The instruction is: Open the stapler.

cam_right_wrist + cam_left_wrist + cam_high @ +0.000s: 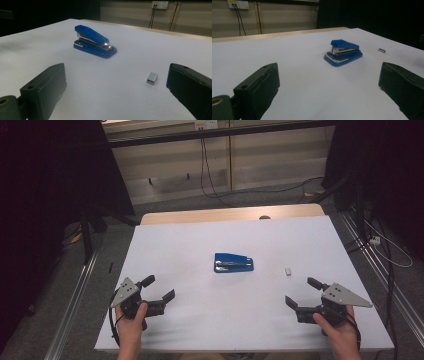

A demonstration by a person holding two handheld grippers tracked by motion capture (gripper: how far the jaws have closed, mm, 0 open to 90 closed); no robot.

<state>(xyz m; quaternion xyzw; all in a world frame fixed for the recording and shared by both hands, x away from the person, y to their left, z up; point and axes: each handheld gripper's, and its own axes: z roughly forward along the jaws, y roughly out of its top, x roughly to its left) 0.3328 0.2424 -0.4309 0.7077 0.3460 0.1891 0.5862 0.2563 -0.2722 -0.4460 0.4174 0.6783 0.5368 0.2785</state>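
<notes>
a blue stapler [233, 262] is shown lying near the middle of the white table [200, 320], its top arm raised at one end in the left gripper view [343, 52] and the right gripper view [94, 42]. a small block of staples [288, 271] is seen just to its right, apart from it; in the right gripper view [152, 77] it lies close ahead of that gripper's jaws. the placing is judged to leave both things free on every side for an approach from either hand. the left gripper [157, 289] is held low over the near left corner, jaws spread wide and nothing between them. the right gripper [303, 292] is held likewise at the near right, jaws released and empty, pointed inward toward the staples. both are judged to be poised for a first reach. bare table is left all around the 2 things. the near edge runs close under the hands, the side edges just outside each gripper, and a wooden strip [230, 213] borders the far edge.
</notes>
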